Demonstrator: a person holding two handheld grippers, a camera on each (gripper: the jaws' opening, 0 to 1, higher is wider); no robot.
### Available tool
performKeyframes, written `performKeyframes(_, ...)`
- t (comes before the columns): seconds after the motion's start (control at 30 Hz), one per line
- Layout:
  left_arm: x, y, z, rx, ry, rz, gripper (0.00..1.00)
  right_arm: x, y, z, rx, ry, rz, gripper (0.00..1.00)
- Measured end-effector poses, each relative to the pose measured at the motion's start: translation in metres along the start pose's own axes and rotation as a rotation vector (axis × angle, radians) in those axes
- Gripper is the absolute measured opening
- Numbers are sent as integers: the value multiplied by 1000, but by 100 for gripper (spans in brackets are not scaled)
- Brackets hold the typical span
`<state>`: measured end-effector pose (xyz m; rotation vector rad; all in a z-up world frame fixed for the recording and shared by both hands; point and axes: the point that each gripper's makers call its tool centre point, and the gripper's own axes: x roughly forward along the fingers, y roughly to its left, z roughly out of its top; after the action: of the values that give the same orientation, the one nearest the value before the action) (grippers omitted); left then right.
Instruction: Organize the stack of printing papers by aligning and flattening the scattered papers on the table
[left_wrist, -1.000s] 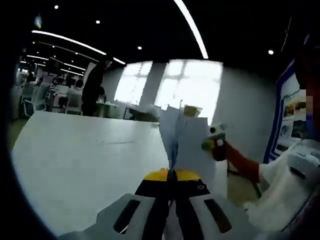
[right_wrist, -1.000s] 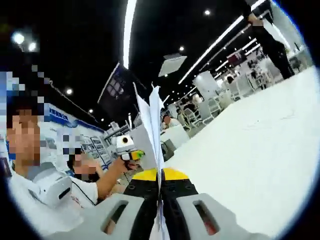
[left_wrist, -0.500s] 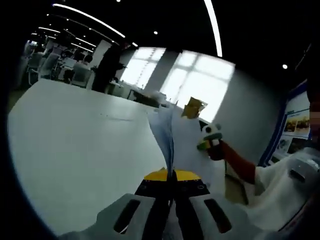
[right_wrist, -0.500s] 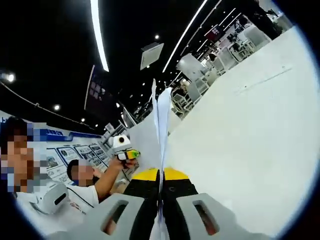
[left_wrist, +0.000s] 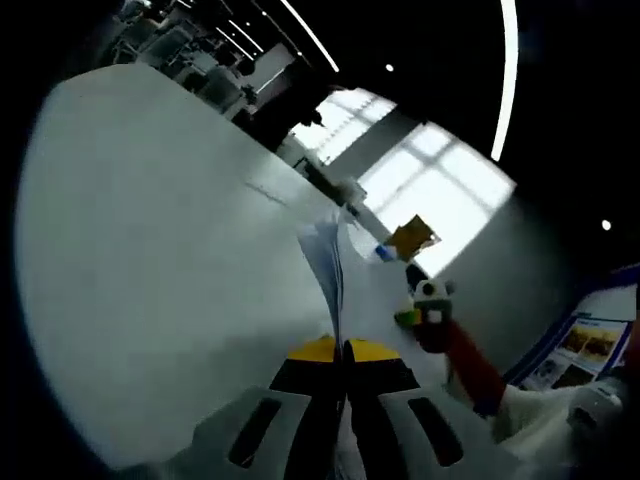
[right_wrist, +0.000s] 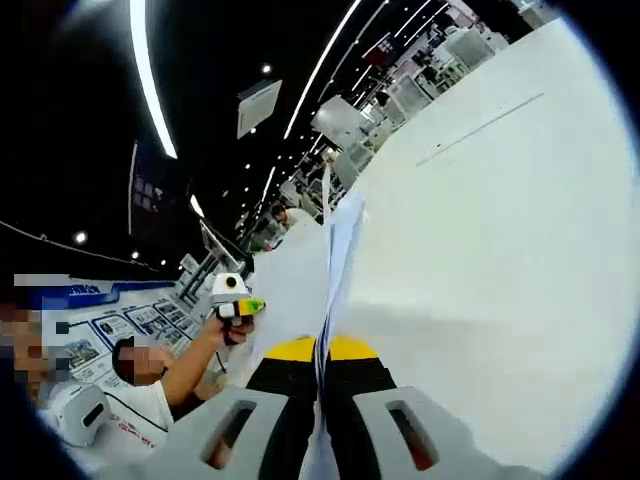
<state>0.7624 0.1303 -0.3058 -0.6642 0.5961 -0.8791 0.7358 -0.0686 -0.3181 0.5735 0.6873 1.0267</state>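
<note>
A broad white table (left_wrist: 150, 260) fills the left and centre of the left gripper view, and the same table (right_wrist: 500, 260) takes up the right half of the right gripper view. Beyond it the room is dim, with long ceiling light strips (left_wrist: 505, 80) and a bright window (left_wrist: 440, 190) at centre right of the left gripper view; rows of desks and chairs (right_wrist: 440, 60) sit at the upper right of the right gripper view, and posters (right_wrist: 90, 330) at its lower left.

The left gripper (left_wrist: 343, 352) is clenched on the stack of papers (left_wrist: 330, 270), which stands on edge up from its jaws at the centre of the frame. The right gripper (right_wrist: 321, 350) is likewise clamped on the papers (right_wrist: 335, 260), seen edge-on with the sheets fanning slightly apart toward the top. Each gripper also appears in the other's view, held by a hand (right_wrist: 232, 325) on the far end of the stack.

Compared with a second ago, both views have rolled: the table now tilts steeply across the frame and covers more of it, and the papers lean closer to its surface. Both grips are unchanged.
</note>
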Motion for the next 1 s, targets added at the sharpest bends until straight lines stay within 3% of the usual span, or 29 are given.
performKeyframes(0.07,5,6,-2,31,9,28,6,3,-6,-2,-41,9,-46,0)
performKeyframes(0.13,6,13,-4,139,28,64,6,5,-8,-6,-116,25,-51,0)
performKeyframes(0.17,7,11,-2,201,15,56,6,4,-10,-3,-115,21,-56,0)
performKeyframes(0.2,7,7,-2,233,11,44,6,4,-13,-3,-183,23,-70,0)
performKeyframes(0.3,5,-2,0,411,-15,45,6,5,-17,-5,-359,46,-106,0)
performKeyframes(0.33,4,-3,-1,510,-14,61,6,5,-18,-5,-406,49,-110,0)
performKeyframes(0.43,4,-1,-11,742,22,112,6,7,-20,-11,-480,76,-128,0)
performKeyframes(0.53,3,0,-18,902,31,145,6,7,-29,-9,-544,85,-143,0)
performKeyframes(0.63,3,2,-24,952,43,155,6,8,-32,-14,-650,88,-138,0)
performKeyframes(0.83,2,13,-33,982,84,178,6,6,-34,-10,-627,87,-158,1)
performKeyframes(0.9,2,18,-37,996,108,194,6,5,-35,-8,-610,76,-162,10)
performKeyframes(1.0,1,17,-36,999,101,192,6,-15,-50,-1,-630,99,-244,16)
